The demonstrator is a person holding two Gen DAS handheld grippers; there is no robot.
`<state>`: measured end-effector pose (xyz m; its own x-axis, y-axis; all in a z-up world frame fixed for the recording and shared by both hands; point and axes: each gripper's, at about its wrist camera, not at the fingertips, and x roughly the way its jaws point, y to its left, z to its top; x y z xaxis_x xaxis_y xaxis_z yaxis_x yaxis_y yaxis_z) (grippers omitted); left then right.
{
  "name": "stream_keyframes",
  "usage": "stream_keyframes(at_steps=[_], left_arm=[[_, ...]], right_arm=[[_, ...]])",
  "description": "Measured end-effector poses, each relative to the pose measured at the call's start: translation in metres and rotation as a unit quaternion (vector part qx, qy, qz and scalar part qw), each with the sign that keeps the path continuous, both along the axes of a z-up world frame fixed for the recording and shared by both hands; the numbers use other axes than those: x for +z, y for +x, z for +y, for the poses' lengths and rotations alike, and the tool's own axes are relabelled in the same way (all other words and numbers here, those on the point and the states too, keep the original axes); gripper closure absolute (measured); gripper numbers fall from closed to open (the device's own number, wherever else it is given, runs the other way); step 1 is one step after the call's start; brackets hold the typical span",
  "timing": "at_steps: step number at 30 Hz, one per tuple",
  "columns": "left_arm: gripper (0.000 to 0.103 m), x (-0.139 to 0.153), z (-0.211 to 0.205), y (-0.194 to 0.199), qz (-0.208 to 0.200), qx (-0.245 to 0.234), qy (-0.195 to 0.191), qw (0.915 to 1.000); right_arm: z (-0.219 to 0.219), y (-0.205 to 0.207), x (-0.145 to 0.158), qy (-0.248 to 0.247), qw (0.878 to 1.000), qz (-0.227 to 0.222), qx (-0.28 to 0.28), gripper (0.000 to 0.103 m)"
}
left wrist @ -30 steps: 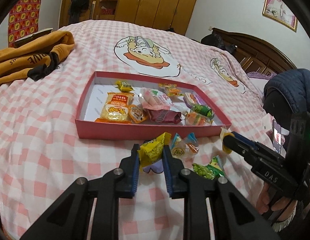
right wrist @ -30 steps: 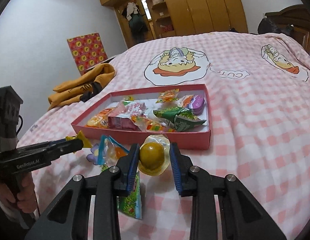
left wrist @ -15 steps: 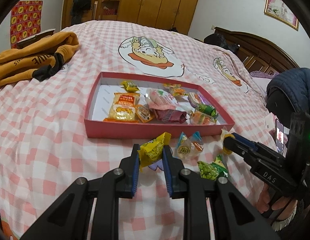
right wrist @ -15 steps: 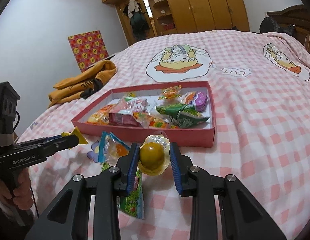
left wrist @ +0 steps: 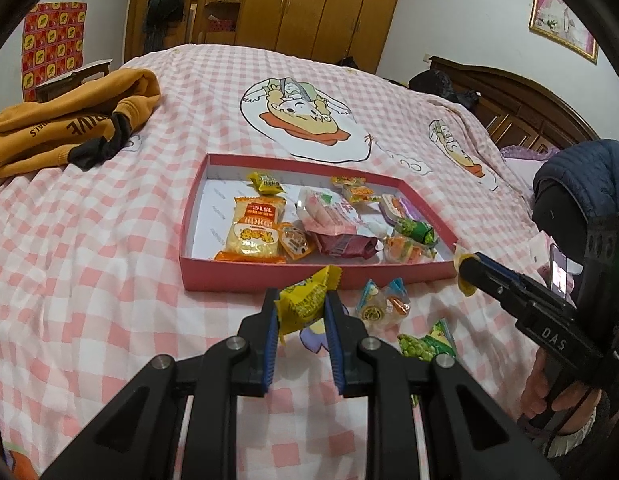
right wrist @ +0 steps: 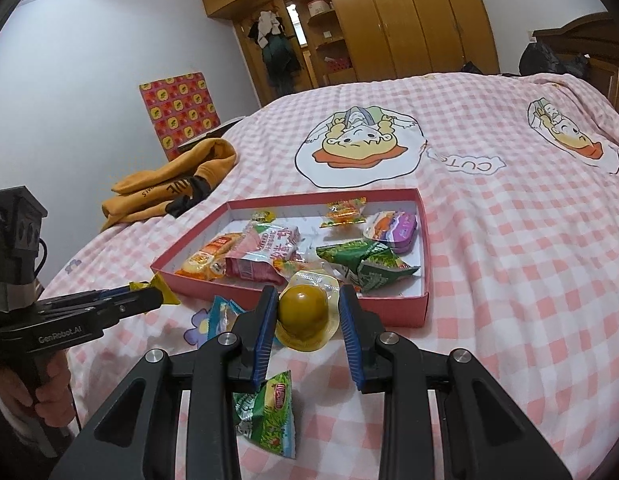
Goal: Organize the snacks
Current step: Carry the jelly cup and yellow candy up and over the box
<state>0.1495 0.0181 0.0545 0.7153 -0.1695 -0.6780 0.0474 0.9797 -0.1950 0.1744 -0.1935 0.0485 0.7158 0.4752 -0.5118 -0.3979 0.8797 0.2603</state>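
- The left gripper point(left wrist: 300, 308) pinches a yellow snack packet point(left wrist: 305, 303) between its blue pads, held just short of the near wall of the red tray point(left wrist: 269, 276)
- The right gripper point(right wrist: 309, 312) clamps a jelly cup point(right wrist: 303, 312) (amber dome, clear flange) by its sides, right in front of the tray's near wall
- In the left wrist view the right gripper reaches in from the right, its tip beside the tray's near right corner; a hand point(left wrist: 549, 392) grips its handle
- The tray lies on a pink checked bedspread point(left wrist: 89, 240) and holds a spread of snacks: an orange cracker pack point(left wrist: 255, 232), a dark red pouch point(left wrist: 343, 242), a green packet point(right wrist: 365, 260), a purple-lidded cup point(right wrist: 393, 226) and several smaller sweets
- Loose on the bedspread near the tray's front: a blue-edged clear packet point(left wrist: 383, 304) and a green pea packet point(left wrist: 427, 344)
- A mustard-yellow sweatshirt point(left wrist: 65, 128) lies crumpled well to the left of the tray
- Wooden wardrobes point(right wrist: 389, 20) stand behind the bed
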Motion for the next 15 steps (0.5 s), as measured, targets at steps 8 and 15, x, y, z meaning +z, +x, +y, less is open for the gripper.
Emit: stream_keyframes(at_steps=[8, 15], left_arm=[[0.08, 0.0037, 0.0019, 0.0019, -0.003, 0.004, 0.003, 1.0], [0.08, 0.0053, 0.0035, 0.0095, -0.008, 0.002, 0.013, 0.9999]], right_arm=[[0.0016, 0.0013, 0.0019, 0.002, 1.0, -0.002, 0.0, 0.071], [0.0036, 0.0082, 0.0064, 0.002, 1.0, -0.007, 0.001, 0.071]])
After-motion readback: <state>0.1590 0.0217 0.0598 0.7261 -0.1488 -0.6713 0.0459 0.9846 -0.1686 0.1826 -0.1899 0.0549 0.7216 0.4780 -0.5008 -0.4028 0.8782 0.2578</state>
